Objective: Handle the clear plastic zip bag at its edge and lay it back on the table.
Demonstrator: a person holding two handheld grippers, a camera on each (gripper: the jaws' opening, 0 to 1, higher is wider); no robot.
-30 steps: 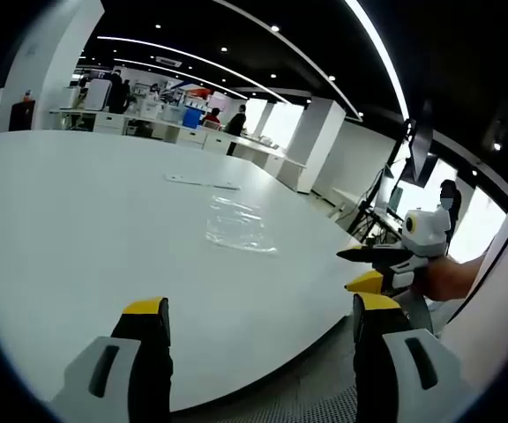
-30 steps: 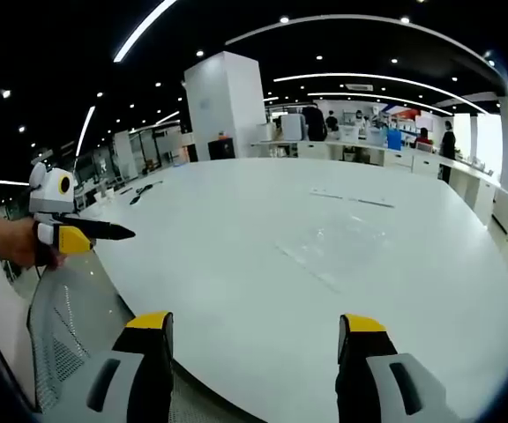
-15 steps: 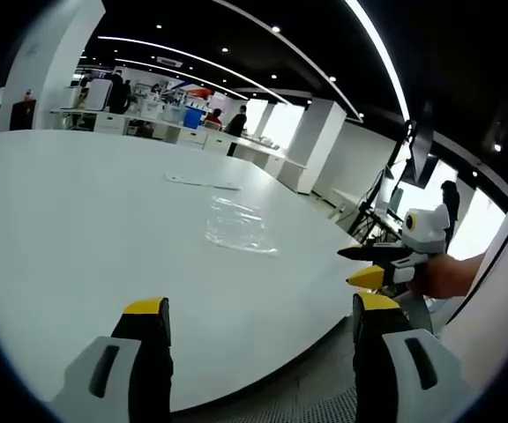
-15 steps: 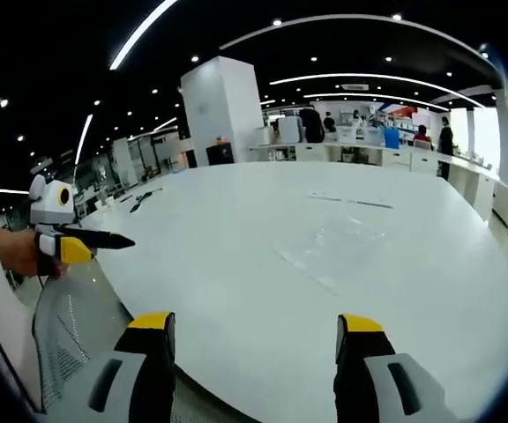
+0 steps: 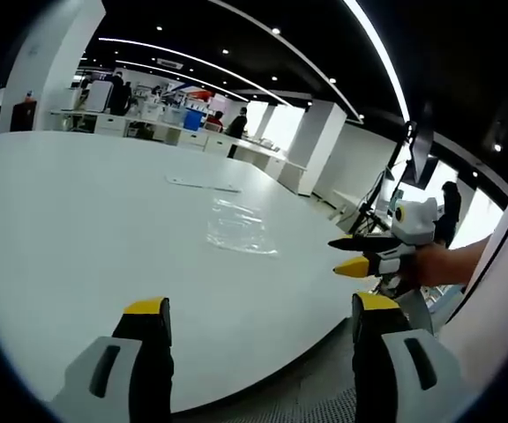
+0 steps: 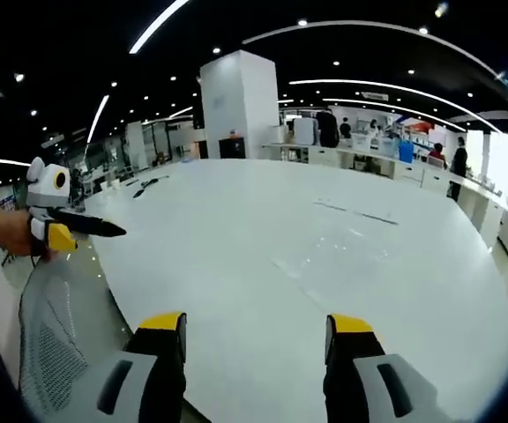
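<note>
The clear plastic zip bag (image 5: 241,227) lies flat and crinkled on the white table (image 5: 78,229), well beyond my left gripper (image 5: 259,305). That gripper is open, its yellow-tipped jaws wide apart and nothing between them. In the left gripper view my right gripper (image 5: 342,254) comes in from the right, held in a hand at the table's edge, short of the bag. In the right gripper view the bag (image 6: 324,264) is a faint sheen on the table (image 6: 236,229). My right gripper (image 6: 256,322) is open and holds nothing. The left gripper (image 6: 95,232) hovers at the left edge.
A thin pale strip (image 5: 203,183) lies on the table beyond the bag, also seen as a strip (image 6: 355,214) in the right gripper view. A mesh chair (image 6: 51,352) stands below the table's edge. Desks and people (image 5: 236,123) are far behind.
My right gripper has lifted a little and edged in over the table's rim toward the bag. The left gripper and the bag have stayed put.
</note>
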